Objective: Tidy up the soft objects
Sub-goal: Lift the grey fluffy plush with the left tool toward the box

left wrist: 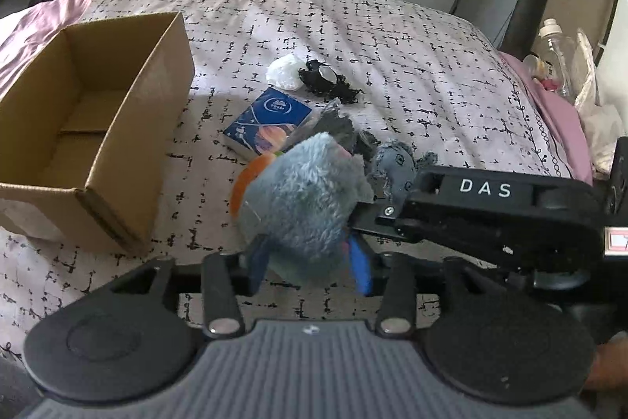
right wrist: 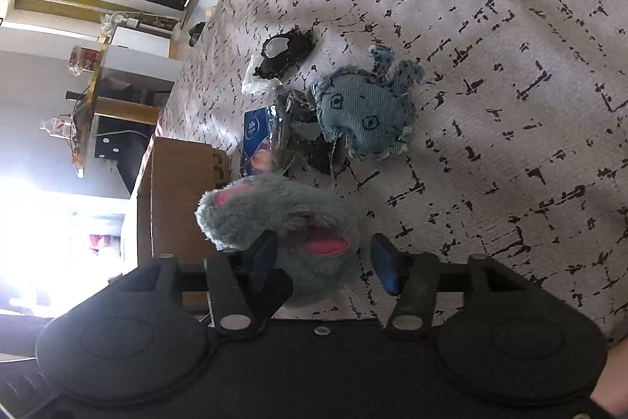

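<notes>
A fluffy grey-blue plush toy [left wrist: 302, 207] with an orange patch sits between the blue pads of my left gripper [left wrist: 310, 262], which is shut on it just above the bed. The same plush [right wrist: 282, 218], with pink patches, shows in the right wrist view. My right gripper [right wrist: 325, 266] is open around its lower end, the right pad apart from it. A denim plush [right wrist: 365, 108] lies on the bed beyond, also seen in the left wrist view [left wrist: 394, 163]. An open, empty cardboard box [left wrist: 90, 128] stands on the left.
A blue tissue pack [left wrist: 269, 122], a crinkled clear wrapper [right wrist: 298, 128], a black lace item [left wrist: 327, 81] and a white wad [left wrist: 284, 71] lie on the patterned bedspread [left wrist: 392, 38]. A bottle [left wrist: 557, 50] and clutter stand off the bed's right edge.
</notes>
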